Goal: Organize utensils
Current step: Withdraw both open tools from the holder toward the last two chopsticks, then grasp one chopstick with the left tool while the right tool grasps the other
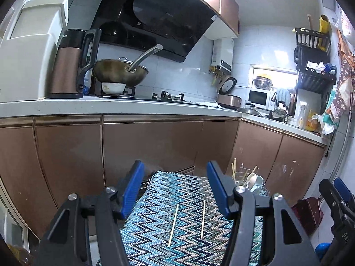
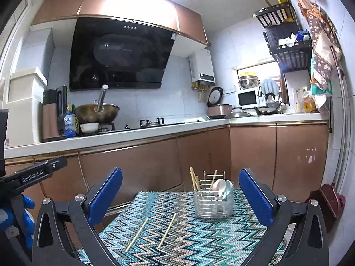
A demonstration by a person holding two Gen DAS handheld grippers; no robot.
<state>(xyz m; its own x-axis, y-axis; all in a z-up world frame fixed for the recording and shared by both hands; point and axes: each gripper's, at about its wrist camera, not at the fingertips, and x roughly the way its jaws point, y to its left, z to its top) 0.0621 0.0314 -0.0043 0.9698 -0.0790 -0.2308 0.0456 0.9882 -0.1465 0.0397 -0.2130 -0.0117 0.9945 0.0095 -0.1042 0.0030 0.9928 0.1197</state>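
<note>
Two wooden chopsticks lie apart on a zigzag-patterned mat (image 1: 177,199): one on the left (image 1: 173,225) and one on the right (image 1: 202,219). In the right wrist view they show as a left one (image 2: 136,234) and a right one (image 2: 166,230) on the mat (image 2: 199,239). A wire utensil holder (image 2: 213,199) stands at the mat's far right with chopsticks and white spoons in it; it also shows in the left wrist view (image 1: 248,180). My left gripper (image 1: 175,168) is open above the mat, empty. My right gripper (image 2: 180,175) is open, empty, facing the holder.
Brown cabinet doors (image 1: 153,146) stand close behind the mat. The counter (image 2: 137,133) above holds a kettle (image 1: 68,66), a wok (image 1: 121,71) on the stove and a rice cooker (image 2: 218,108). A dark red dustpan (image 2: 328,201) leans at the right wall.
</note>
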